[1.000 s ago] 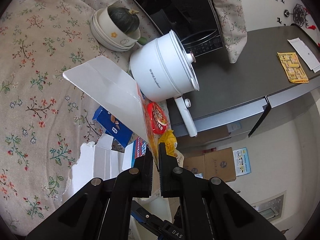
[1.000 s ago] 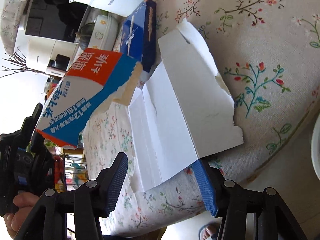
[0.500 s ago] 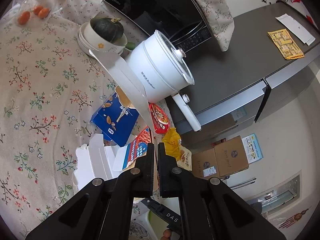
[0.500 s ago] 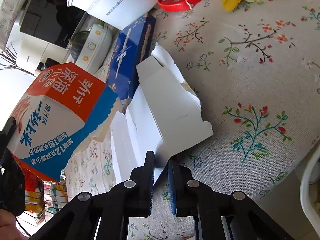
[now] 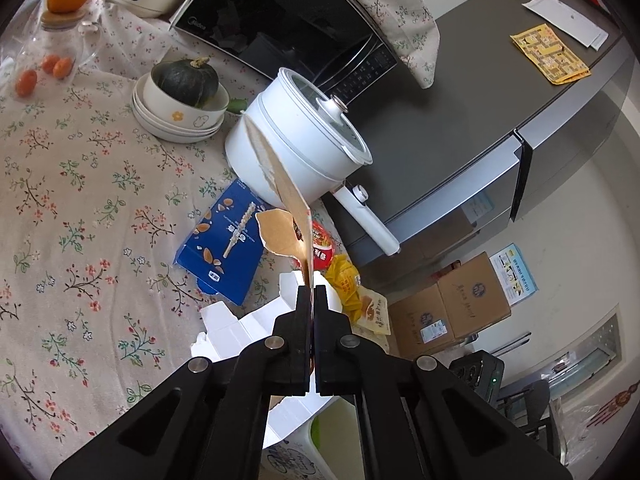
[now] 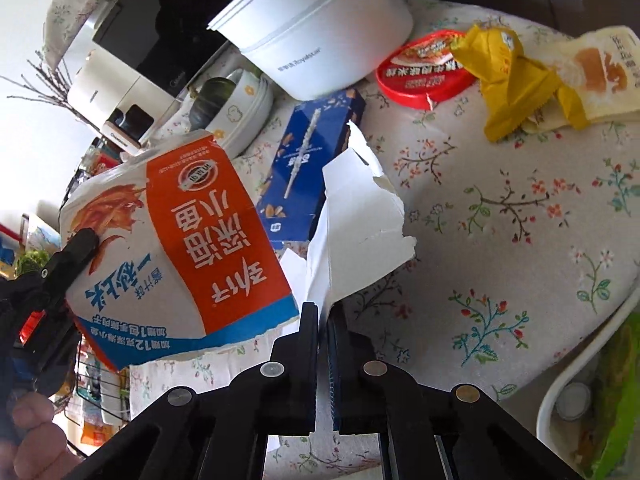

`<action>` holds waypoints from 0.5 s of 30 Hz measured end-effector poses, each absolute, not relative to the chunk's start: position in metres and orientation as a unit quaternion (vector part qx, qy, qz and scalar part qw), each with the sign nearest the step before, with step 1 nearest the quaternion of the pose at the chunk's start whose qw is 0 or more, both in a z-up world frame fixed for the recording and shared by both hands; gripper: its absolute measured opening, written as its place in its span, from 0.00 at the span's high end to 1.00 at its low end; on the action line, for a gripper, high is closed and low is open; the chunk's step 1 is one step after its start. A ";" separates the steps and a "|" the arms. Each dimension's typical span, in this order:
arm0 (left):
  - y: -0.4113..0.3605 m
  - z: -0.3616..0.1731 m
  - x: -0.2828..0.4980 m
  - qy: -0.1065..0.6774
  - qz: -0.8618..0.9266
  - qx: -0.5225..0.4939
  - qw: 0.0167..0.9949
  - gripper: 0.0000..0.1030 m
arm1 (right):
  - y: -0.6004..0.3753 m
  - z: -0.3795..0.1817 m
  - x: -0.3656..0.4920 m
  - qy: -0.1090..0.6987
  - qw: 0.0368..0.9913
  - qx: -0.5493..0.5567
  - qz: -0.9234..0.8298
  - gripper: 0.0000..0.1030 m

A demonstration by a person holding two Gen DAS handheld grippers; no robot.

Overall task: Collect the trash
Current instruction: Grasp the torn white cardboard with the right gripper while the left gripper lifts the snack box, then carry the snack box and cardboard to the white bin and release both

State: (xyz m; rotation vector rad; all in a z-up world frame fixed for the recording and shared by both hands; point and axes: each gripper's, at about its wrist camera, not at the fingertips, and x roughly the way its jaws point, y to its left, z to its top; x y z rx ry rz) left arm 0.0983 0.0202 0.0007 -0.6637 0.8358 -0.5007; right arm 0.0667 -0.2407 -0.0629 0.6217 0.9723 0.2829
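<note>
— While the left gripper (image 5: 311,289) is squeezed tight on the torn orange, blue and white cardboard box piece (image 6: 180,248), what is the other one doing?

— The right gripper (image 6: 323,309) is pinched shut on the torn white cardboard sheet (image 6: 356,216) at the edge of the flowery tablecloth (image 6: 520,240).

— Where is the orange piece?

— Up in the air, above the table, held by one corner.

— What is left on the table?

— A flat blue snack box (image 5: 224,244) lies just beside the white sheet. A round red lid (image 6: 424,76) and a crumpled yellow wrapper (image 6: 516,80) touch each other near the white pot with a handle (image 5: 296,148).
</note>
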 end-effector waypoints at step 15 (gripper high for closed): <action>-0.004 0.008 0.096 0.392 -0.259 -0.310 0.826 1.00 | -0.258 -0.013 0.040 0.415 0.884 0.180 0.116 0.98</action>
